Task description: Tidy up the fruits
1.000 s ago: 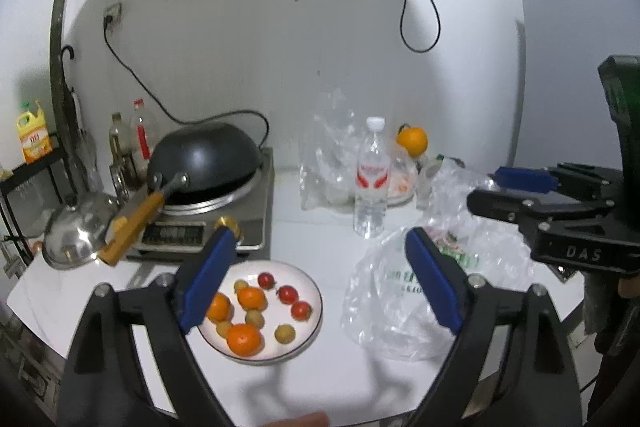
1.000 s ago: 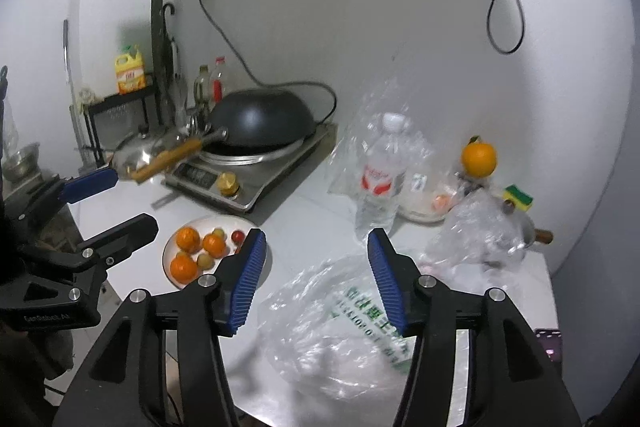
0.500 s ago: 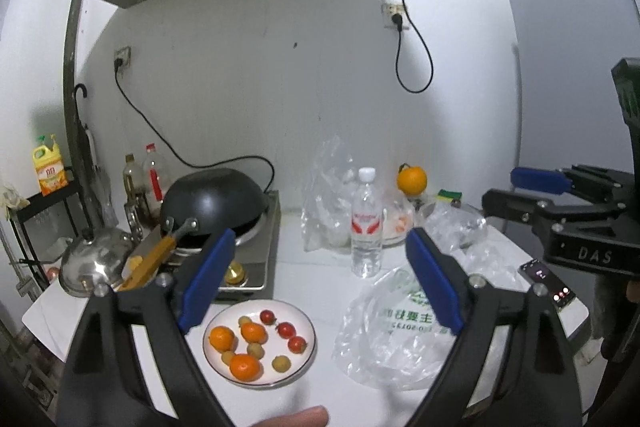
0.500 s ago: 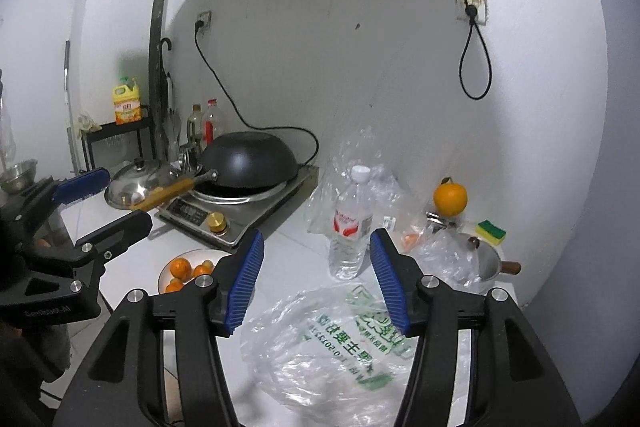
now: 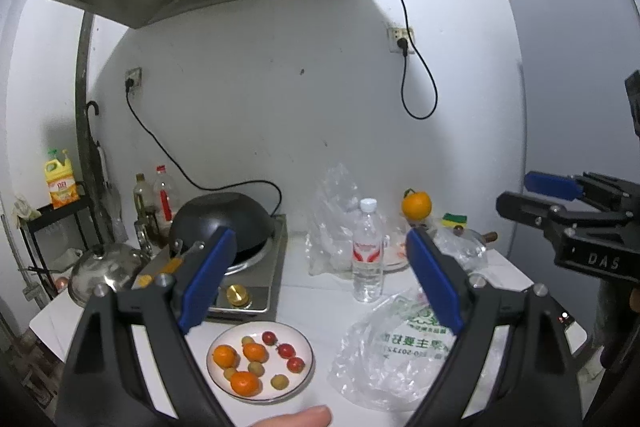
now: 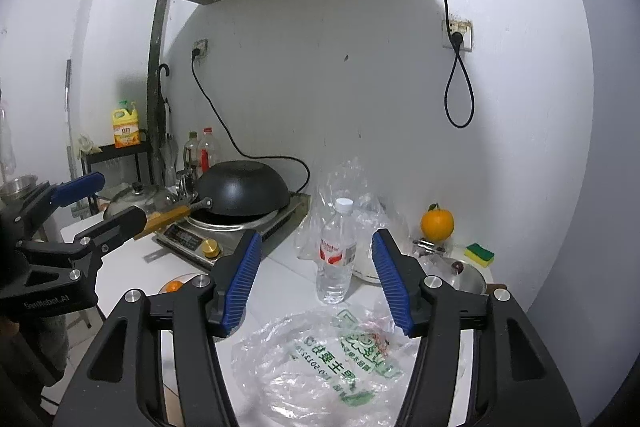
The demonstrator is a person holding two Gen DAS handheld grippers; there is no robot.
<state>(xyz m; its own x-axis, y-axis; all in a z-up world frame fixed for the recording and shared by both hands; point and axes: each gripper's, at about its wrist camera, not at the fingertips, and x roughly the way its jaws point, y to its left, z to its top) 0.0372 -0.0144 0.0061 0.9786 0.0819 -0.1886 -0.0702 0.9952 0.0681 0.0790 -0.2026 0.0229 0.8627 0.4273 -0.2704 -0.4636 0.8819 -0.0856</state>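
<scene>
Left wrist view: the left gripper (image 5: 316,279) is held high above the counter (image 5: 316,299) with its jaws spread wide and nothing between them. Below it and slightly toward the front edge, a white plate (image 5: 306,341) is seen carrying the fruits (image 5: 254,359): three small oranges, three red cherry tomatoes and several small greenish ones, all lying loose and close together. Beside the plate, toward the right edge, a crumpled plastic bag (image 5: 394,359) is spread flat on the counter. The right gripper (image 6: 316,283) is likewise seen parted and empty, raised above that bag, with a water bottle (image 6: 336,255) standing just beyond it. A single orange (image 5: 416,205) is perched on something near the back wall, well apart from both grippers; its support cannot be made out.

Neither gripper is close to any fruit, so a long descent is judged to be needed. A round fruit could be nudged and rolled off the shallow plate if a finger lands off-centre, neighbours being so tightly packed. The bottle could be toppled by a careless reach toward the far orange. The thin bag may slide or collapse when fruit is placed in it.
</scene>
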